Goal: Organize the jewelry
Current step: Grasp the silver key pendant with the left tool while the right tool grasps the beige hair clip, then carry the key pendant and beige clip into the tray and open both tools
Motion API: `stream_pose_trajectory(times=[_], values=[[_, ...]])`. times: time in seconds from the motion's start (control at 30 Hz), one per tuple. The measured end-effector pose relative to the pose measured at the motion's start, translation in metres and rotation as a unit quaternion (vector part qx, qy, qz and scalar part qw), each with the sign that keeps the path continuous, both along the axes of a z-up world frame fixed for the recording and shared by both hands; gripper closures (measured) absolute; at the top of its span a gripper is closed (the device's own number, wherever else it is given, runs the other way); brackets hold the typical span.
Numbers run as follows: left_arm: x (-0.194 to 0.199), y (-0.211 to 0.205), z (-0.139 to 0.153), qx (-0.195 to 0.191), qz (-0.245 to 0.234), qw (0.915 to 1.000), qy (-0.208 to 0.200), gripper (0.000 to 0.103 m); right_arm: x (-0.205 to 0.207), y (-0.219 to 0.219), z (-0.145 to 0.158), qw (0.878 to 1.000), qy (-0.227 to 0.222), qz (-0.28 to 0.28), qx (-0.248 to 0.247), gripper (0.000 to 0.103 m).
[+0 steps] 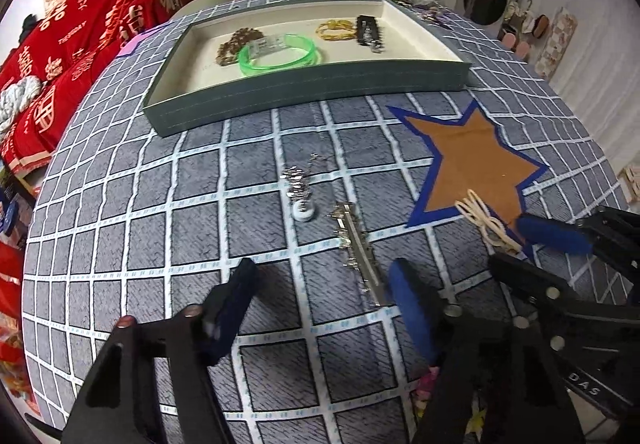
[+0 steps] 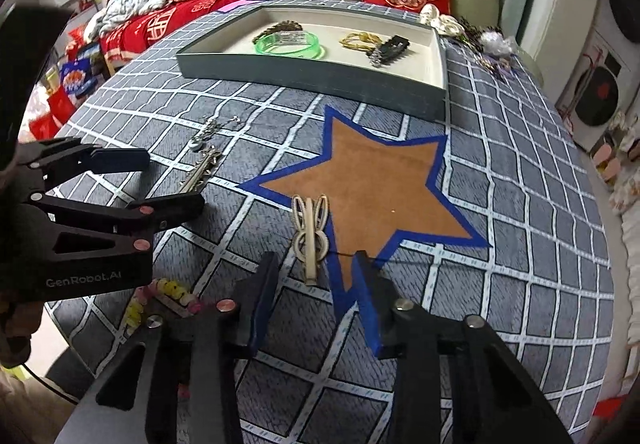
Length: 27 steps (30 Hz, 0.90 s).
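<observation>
A grey tray point(image 1: 312, 92) with a cream lining stands at the far side of the table; it also shows in the right wrist view point(image 2: 320, 78). In it lie a green bangle point(image 1: 280, 54), a brown bead bracelet point(image 1: 234, 44), amber bangles point(image 1: 336, 29) and a black hair clip point(image 1: 368, 30). On the checked cloth lie a silver necklace with a white ring point(image 1: 300, 192), a silver hair clip point(image 1: 360, 252) and a cream bunny-ear clip point(image 2: 310, 232). My left gripper point(image 1: 324, 296) is open, its right finger beside the silver clip. My right gripper point(image 2: 316, 292) is open around the cream clip's near end.
A brown star with a blue border point(image 2: 376, 188) is marked on the cloth. Loose jewelry and white scrunchies point(image 2: 460, 28) sit behind the tray. A pink and yellow bead bracelet point(image 2: 168, 296) lies at the near table edge. Red bedding point(image 1: 80, 24) lies beyond the table.
</observation>
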<state>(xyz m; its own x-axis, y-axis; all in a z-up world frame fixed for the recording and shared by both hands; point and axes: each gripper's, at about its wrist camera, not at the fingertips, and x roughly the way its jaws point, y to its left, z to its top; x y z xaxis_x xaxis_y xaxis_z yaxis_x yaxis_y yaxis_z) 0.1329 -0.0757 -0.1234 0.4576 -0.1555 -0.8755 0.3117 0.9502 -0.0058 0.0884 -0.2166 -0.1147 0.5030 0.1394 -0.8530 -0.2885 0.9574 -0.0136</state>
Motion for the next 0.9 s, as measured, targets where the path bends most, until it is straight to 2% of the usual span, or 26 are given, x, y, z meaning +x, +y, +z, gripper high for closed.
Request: stream_pose_trajectory(times=[0.13,0.3,0.33,0.43,0.47,0.5,0.73,0.9], values=[[-0.003,-0.005,0.002,0.000,-0.014,0.9999,0.000,0.046,0.001,0.004,0.000,1.000,0.003,0.005,-0.003,0.076],[-0.004,-0.006,0.002,-0.003,-0.017,0.9999,0.002,0.049,0.001,0.005,0.001,1.000,0.007,0.002,-0.003,0.082],[-0.004,-0.006,0.003,-0.004,-0.018,0.9998,0.002,0.057,0.001,0.006,0.001,1.000,0.008,0.001,-0.003,0.085],[-0.005,-0.007,0.004,-0.006,-0.025,0.9997,0.004,0.065,0.001,0.005,0.001,1.000,0.009,-0.003,0.000,0.092],[-0.005,-0.006,0.003,-0.007,-0.027,0.9996,0.003,0.071,0.002,0.005,0.001,1.000,0.010,-0.004,0.000,0.094],[-0.006,-0.006,0.004,-0.007,-0.031,0.9995,0.003,0.084,0.001,0.005,0.001,1.000,0.010,-0.005,0.000,0.094],[-0.010,0.000,0.006,-0.025,-0.033,0.9992,0.001,0.084,-0.001,-0.001,0.003,0.999,0.005,-0.027,0.016,0.094],[-0.014,0.006,0.012,-0.034,-0.028,0.9990,-0.006,0.084,-0.004,-0.012,0.011,0.998,0.002,-0.047,0.046,0.094]])
